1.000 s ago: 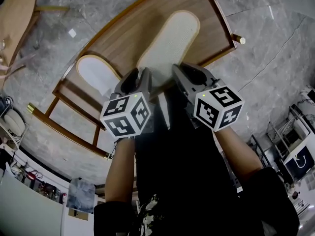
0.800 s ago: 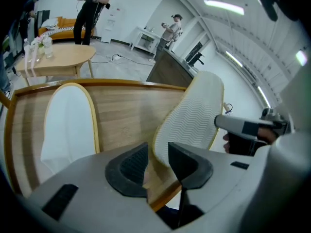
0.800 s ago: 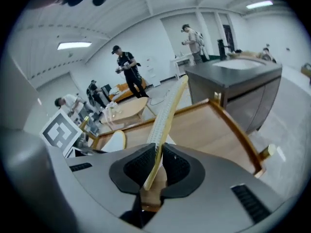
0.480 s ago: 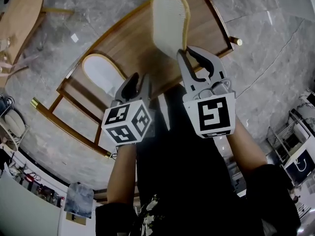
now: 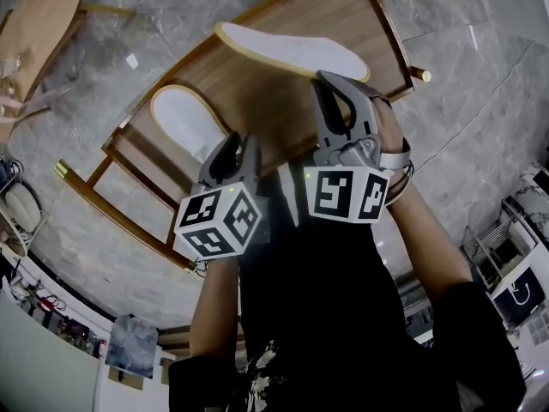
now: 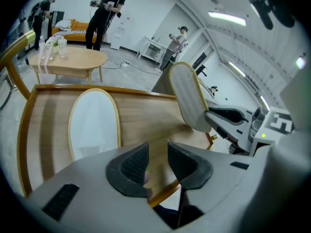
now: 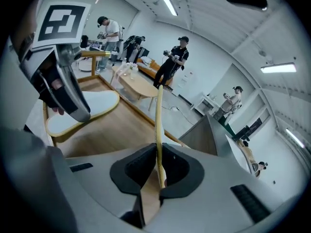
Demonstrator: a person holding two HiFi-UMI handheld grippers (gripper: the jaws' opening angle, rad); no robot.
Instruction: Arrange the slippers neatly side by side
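**A:** Which hand has a slipper?

**B:** The right gripper. It is clamped on the rim of the lifted slipper. Its own view shows the thin tan edge standing upright between the two pads, and the jaws have just been closing on it.

**A:** So that one is off the table?

**B:** Yes, it is held up over the wooden table, near the far side, and turned on its edge. From the left gripper's side you see its ribbed grey sole.

**A:** And the other one?

**B:** The second slipper lies flat on the tabletop with its white insole up, towards the table's left end. It is apart from the lifted one and nothing touches it.

**A:** What is the left hand doing?

**B:** The left gripper hangs over the near rim of the table, just beside that flat slipper. Its jaws stand apart, though they have just drawn in a little. Only bare wood shows between the pads.

**A:** Anyone else about?

**B:** A few people stand further back, near a low oval table.
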